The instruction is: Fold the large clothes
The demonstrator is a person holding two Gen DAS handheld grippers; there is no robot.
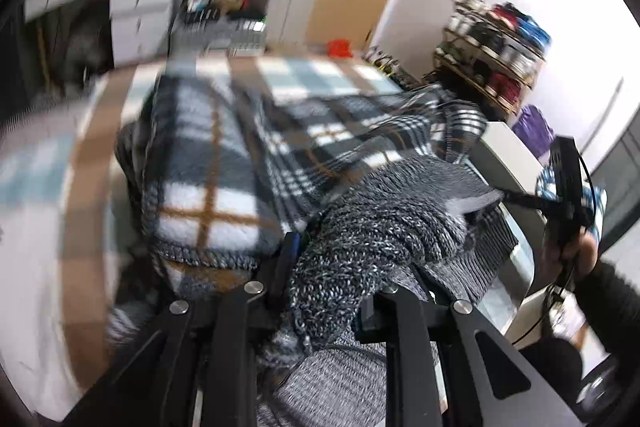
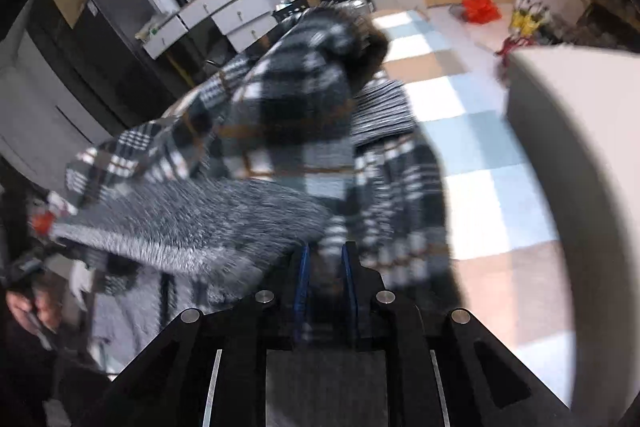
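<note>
Left and right wrist views. Nearest you, at lower centre of the left view, your left gripper [image 1: 324,267] is clenched on a bunched fold of the garment [image 1: 224,163], which runs away toward upper centre; at lower centre of the right view, your right gripper [image 2: 325,267] pinches a narrow hanging strip of the same cloth. The garment's long axis spans between your two hands, so the coming fold turns on keeping both edges level. Its outer face is soft plaid fleece in navy, white and tan; the inner face is coarse grey marled knit. Beyond lie a checked floor mat [image 2: 472,131] and a white table edge [image 2: 560,115].
</note>
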